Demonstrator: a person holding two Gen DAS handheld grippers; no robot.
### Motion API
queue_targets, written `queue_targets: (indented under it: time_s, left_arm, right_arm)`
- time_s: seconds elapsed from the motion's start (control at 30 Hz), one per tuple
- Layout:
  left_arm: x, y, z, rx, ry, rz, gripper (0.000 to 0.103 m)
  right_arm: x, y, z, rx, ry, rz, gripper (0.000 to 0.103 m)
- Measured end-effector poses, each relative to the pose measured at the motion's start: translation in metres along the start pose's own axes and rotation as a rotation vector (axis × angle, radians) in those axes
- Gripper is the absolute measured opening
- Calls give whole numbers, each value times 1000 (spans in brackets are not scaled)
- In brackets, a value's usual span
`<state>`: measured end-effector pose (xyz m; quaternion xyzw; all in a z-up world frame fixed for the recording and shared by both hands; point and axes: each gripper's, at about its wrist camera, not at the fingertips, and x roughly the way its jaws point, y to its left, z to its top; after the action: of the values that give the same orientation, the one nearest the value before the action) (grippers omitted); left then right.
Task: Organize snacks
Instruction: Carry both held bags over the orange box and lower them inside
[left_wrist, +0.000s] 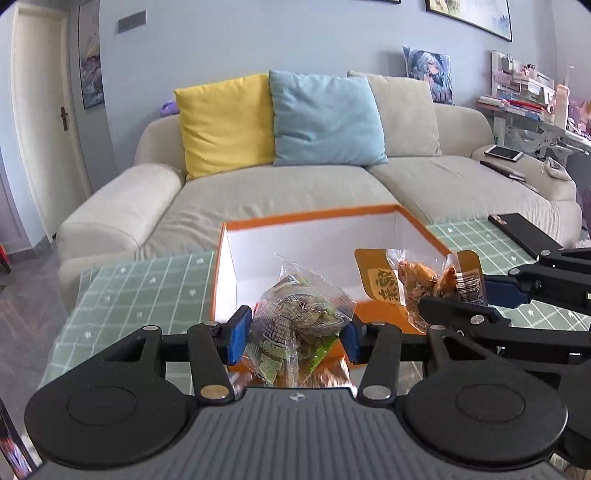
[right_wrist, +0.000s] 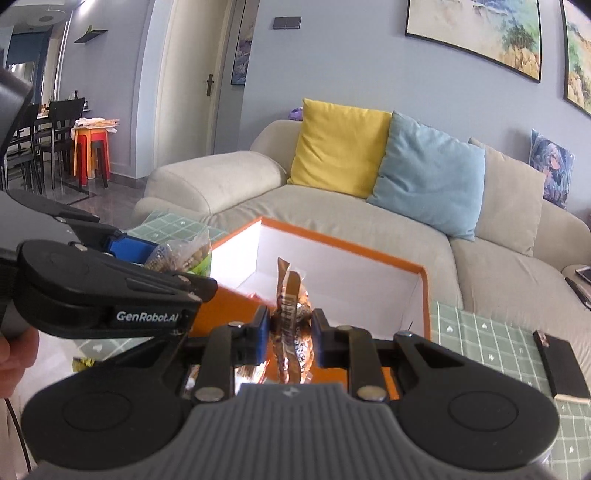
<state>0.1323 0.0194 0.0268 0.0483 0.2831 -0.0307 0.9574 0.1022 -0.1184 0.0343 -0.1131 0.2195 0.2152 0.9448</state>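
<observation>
The left gripper (left_wrist: 295, 334) is clamped at a middling width on a bulging clear packet of greenish snacks (left_wrist: 301, 325), while the right gripper (right_wrist: 290, 334) is pinched almost closed on the thin edge of a brown-and-orange snack packet (right_wrist: 291, 317), which stands upright between its blue pads. Both packets hang just in front of the near wall of the orange box (left_wrist: 310, 218), whose white inside looks bare where it shows. They appear to be held above the rim so they can be dropped in; the box sits on the green checked tablecloth (left_wrist: 122, 291), the sofa (left_wrist: 280, 192) behind.
</observation>
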Motion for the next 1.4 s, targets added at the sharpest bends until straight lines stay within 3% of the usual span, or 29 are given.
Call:
queue_targets:
  time_s: [0.33,0.73,1.4]
  left_arm:
    - [18,6,28,-9,-19,12,56]
    - [61,10,50,14,26,-4,56]
    - [147,0,52,-45,225,-146,56]
  right_arm:
    - [25,-11,40,-84,-24,-20,20]
    - [77,-34,61,-70,65,5,19]
    - [163,-66,40,-175,298,10,19]
